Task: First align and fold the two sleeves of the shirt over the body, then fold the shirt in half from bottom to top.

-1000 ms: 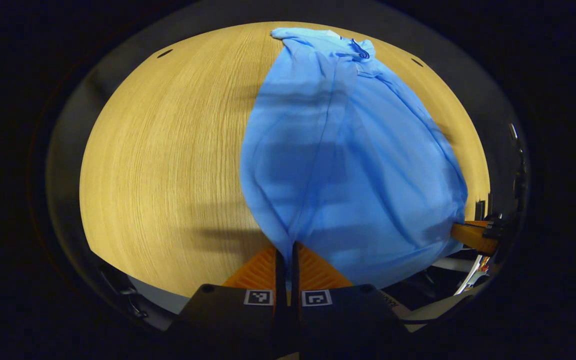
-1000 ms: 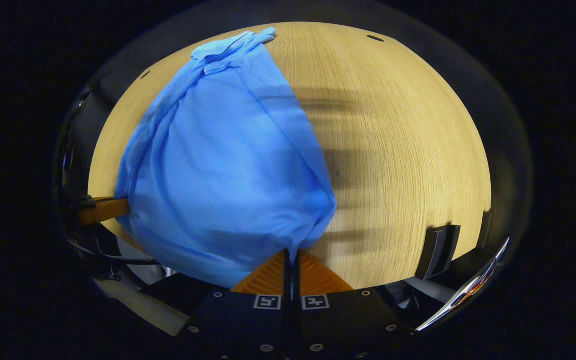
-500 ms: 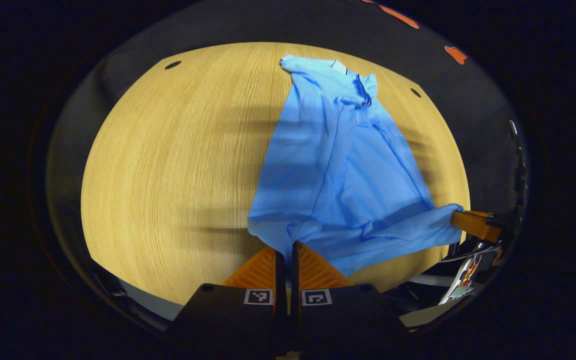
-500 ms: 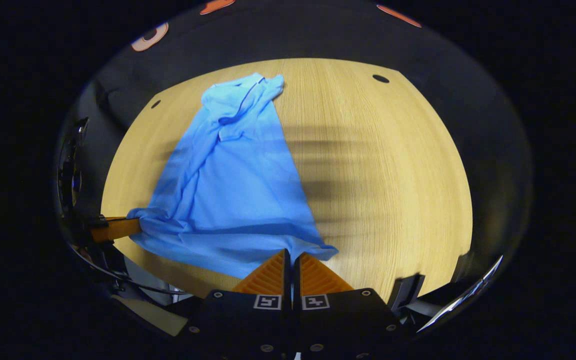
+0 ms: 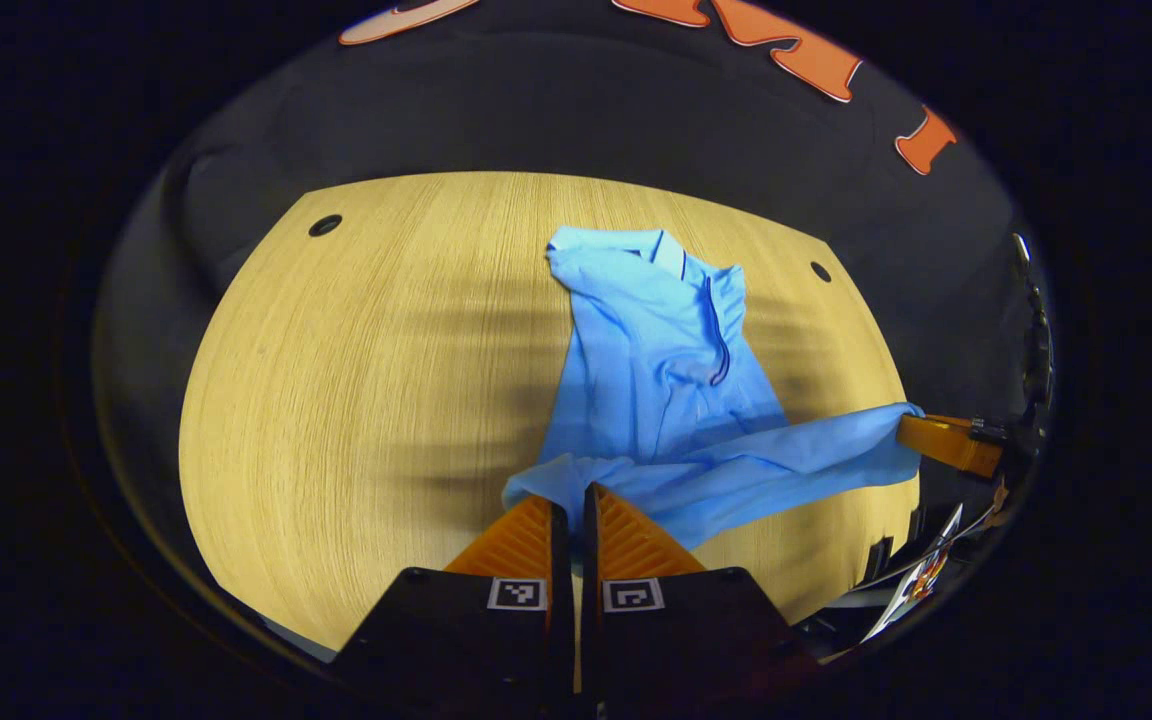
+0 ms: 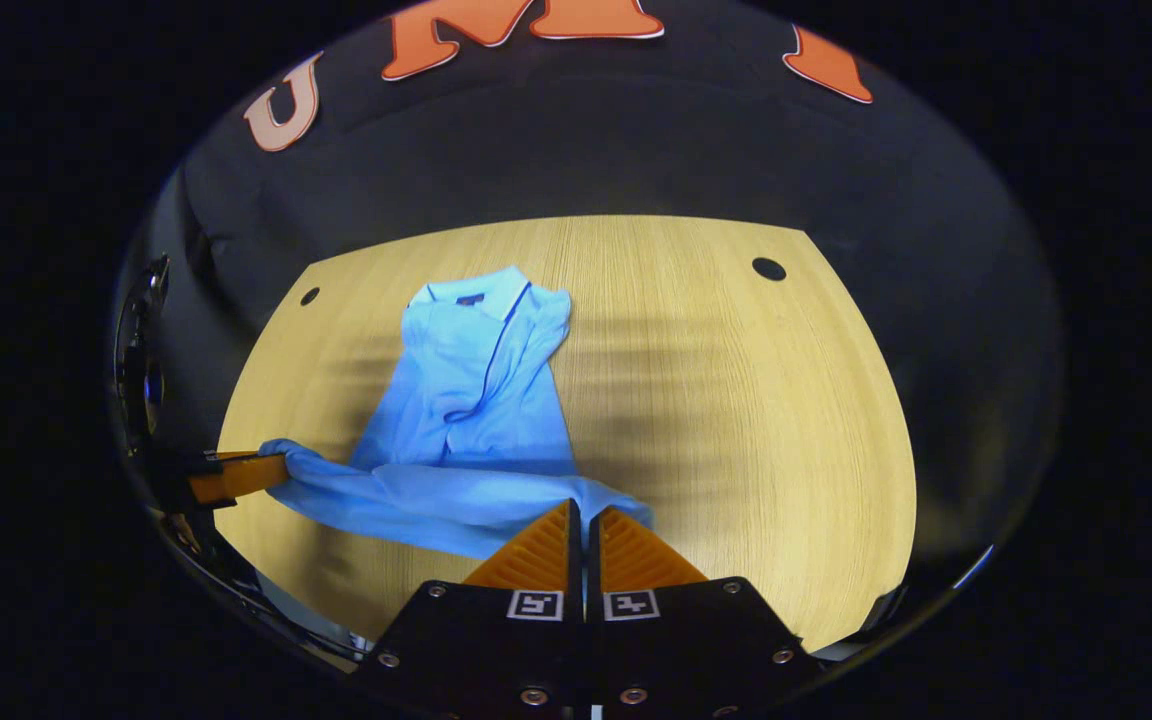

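**Hem pinched at both corners, collar straight ahead**

Your left hand-held gripper has its jaws closed on one bottom corner of the blue shirt, and your right hand-held gripper is clamped the same way on the other corner. Between them the hem stretches as a taut band, running crosswise along the near edge of the counter.

From either gripper the shirt lies directly forward. Its long axis runs from the held hem away toward the far edge of the counter, where the collar rests flat on the wood. Both grippers sit about equally far from the collar, so the bottom-to-top fold looks like a matched forward carry with neither hand leading.

The right gripper view shows the collar and placket squarely, lying narrow and bunched. The left gripper view shows the hem band sagging slightly toward the other gripper. I cannot tell how the sleeves lie.
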`<state>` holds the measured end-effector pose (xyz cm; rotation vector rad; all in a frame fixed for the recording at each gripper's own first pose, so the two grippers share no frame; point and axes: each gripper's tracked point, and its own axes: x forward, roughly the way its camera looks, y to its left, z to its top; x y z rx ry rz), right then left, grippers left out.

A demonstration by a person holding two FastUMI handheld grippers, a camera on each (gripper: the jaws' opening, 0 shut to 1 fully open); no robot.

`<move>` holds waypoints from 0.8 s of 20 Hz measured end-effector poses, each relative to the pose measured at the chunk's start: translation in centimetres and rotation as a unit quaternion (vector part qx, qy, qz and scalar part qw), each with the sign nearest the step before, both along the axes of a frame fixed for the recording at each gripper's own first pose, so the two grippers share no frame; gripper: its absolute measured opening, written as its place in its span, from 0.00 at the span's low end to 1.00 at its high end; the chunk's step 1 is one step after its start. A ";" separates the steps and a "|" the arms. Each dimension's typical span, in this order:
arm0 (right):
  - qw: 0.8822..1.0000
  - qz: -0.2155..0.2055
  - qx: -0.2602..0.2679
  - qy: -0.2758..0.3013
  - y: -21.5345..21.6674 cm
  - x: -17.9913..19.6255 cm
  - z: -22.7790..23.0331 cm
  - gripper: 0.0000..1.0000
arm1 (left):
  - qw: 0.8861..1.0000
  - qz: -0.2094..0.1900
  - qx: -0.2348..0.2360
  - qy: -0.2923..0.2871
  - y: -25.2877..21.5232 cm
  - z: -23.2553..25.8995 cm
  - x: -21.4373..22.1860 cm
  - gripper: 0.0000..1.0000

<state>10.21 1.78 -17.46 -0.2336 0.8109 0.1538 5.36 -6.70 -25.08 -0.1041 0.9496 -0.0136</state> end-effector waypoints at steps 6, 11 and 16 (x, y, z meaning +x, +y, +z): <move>0.999 -0.009 0.012 -0.031 2.4 6.7 1.8 0.00 | 1.000 -0.001 0.009 -0.020 1.1 0.8 7.2 0.07; 0.999 -0.013 0.002 -0.035 3.7 11.4 1.1 0.01 | 1.000 0.011 -0.001 -0.028 2.2 0.7 12.2 0.07; 0.999 -0.025 0.013 -0.039 4.9 17.5 0.2 0.00 | 0.998 0.011 0.032 -0.045 4.1 0.9 17.2 0.07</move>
